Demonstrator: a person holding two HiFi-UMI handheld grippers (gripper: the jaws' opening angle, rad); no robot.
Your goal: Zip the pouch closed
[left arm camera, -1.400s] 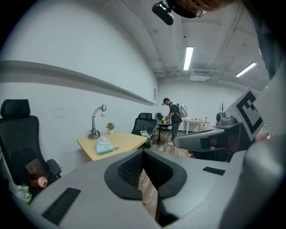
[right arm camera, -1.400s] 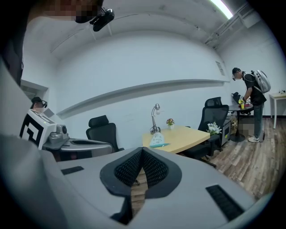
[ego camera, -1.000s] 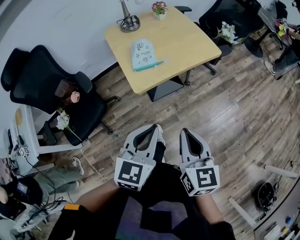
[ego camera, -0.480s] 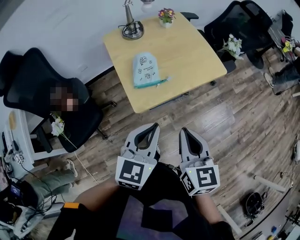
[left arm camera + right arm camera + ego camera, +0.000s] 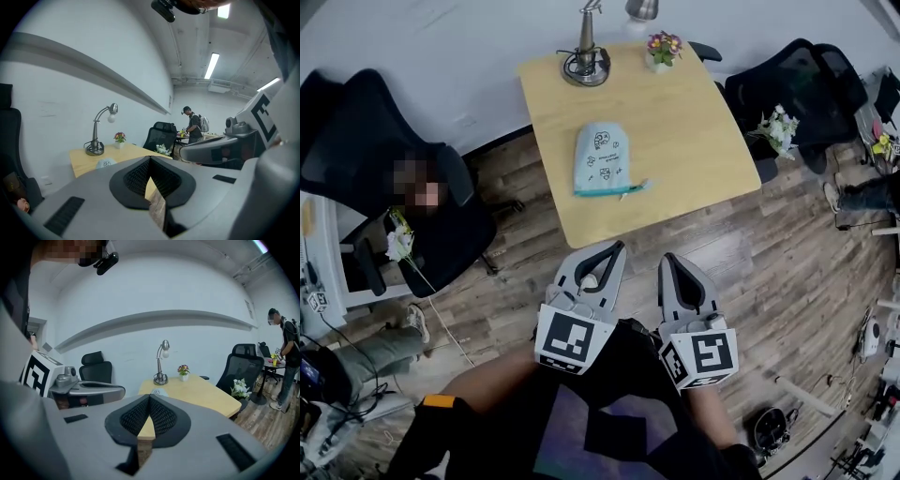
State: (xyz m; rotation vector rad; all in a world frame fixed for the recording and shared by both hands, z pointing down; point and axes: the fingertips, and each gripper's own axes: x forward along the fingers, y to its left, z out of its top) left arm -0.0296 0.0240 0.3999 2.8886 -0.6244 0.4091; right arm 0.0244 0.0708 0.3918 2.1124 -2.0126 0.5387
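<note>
A pale blue pouch point(image 5: 603, 160) with small printed drawings lies flat on the wooden table point(image 5: 694, 122), its teal zipper edge toward the near side. Only its top shows in the left gripper view point(image 5: 106, 163) and the right gripper view point(image 5: 156, 392). My left gripper point(image 5: 615, 247) and right gripper point(image 5: 668, 260) are held side by side over the floor, short of the table's near edge. Both are shut with nothing between the jaws. Their tips point toward the table.
A metal desk lamp point(image 5: 585, 58) and a small flower pot point(image 5: 661, 49) stand at the table's far edge. Black office chairs stand at the left point(image 5: 384, 187) and right point(image 5: 806, 89). A person point(image 5: 193, 124) stands at a far desk. Wood floor surrounds the table.
Both grippers and the head have moved toward the table; the table and pouch now sit nearer and more centred in the head view. The jaws stayed shut.
</note>
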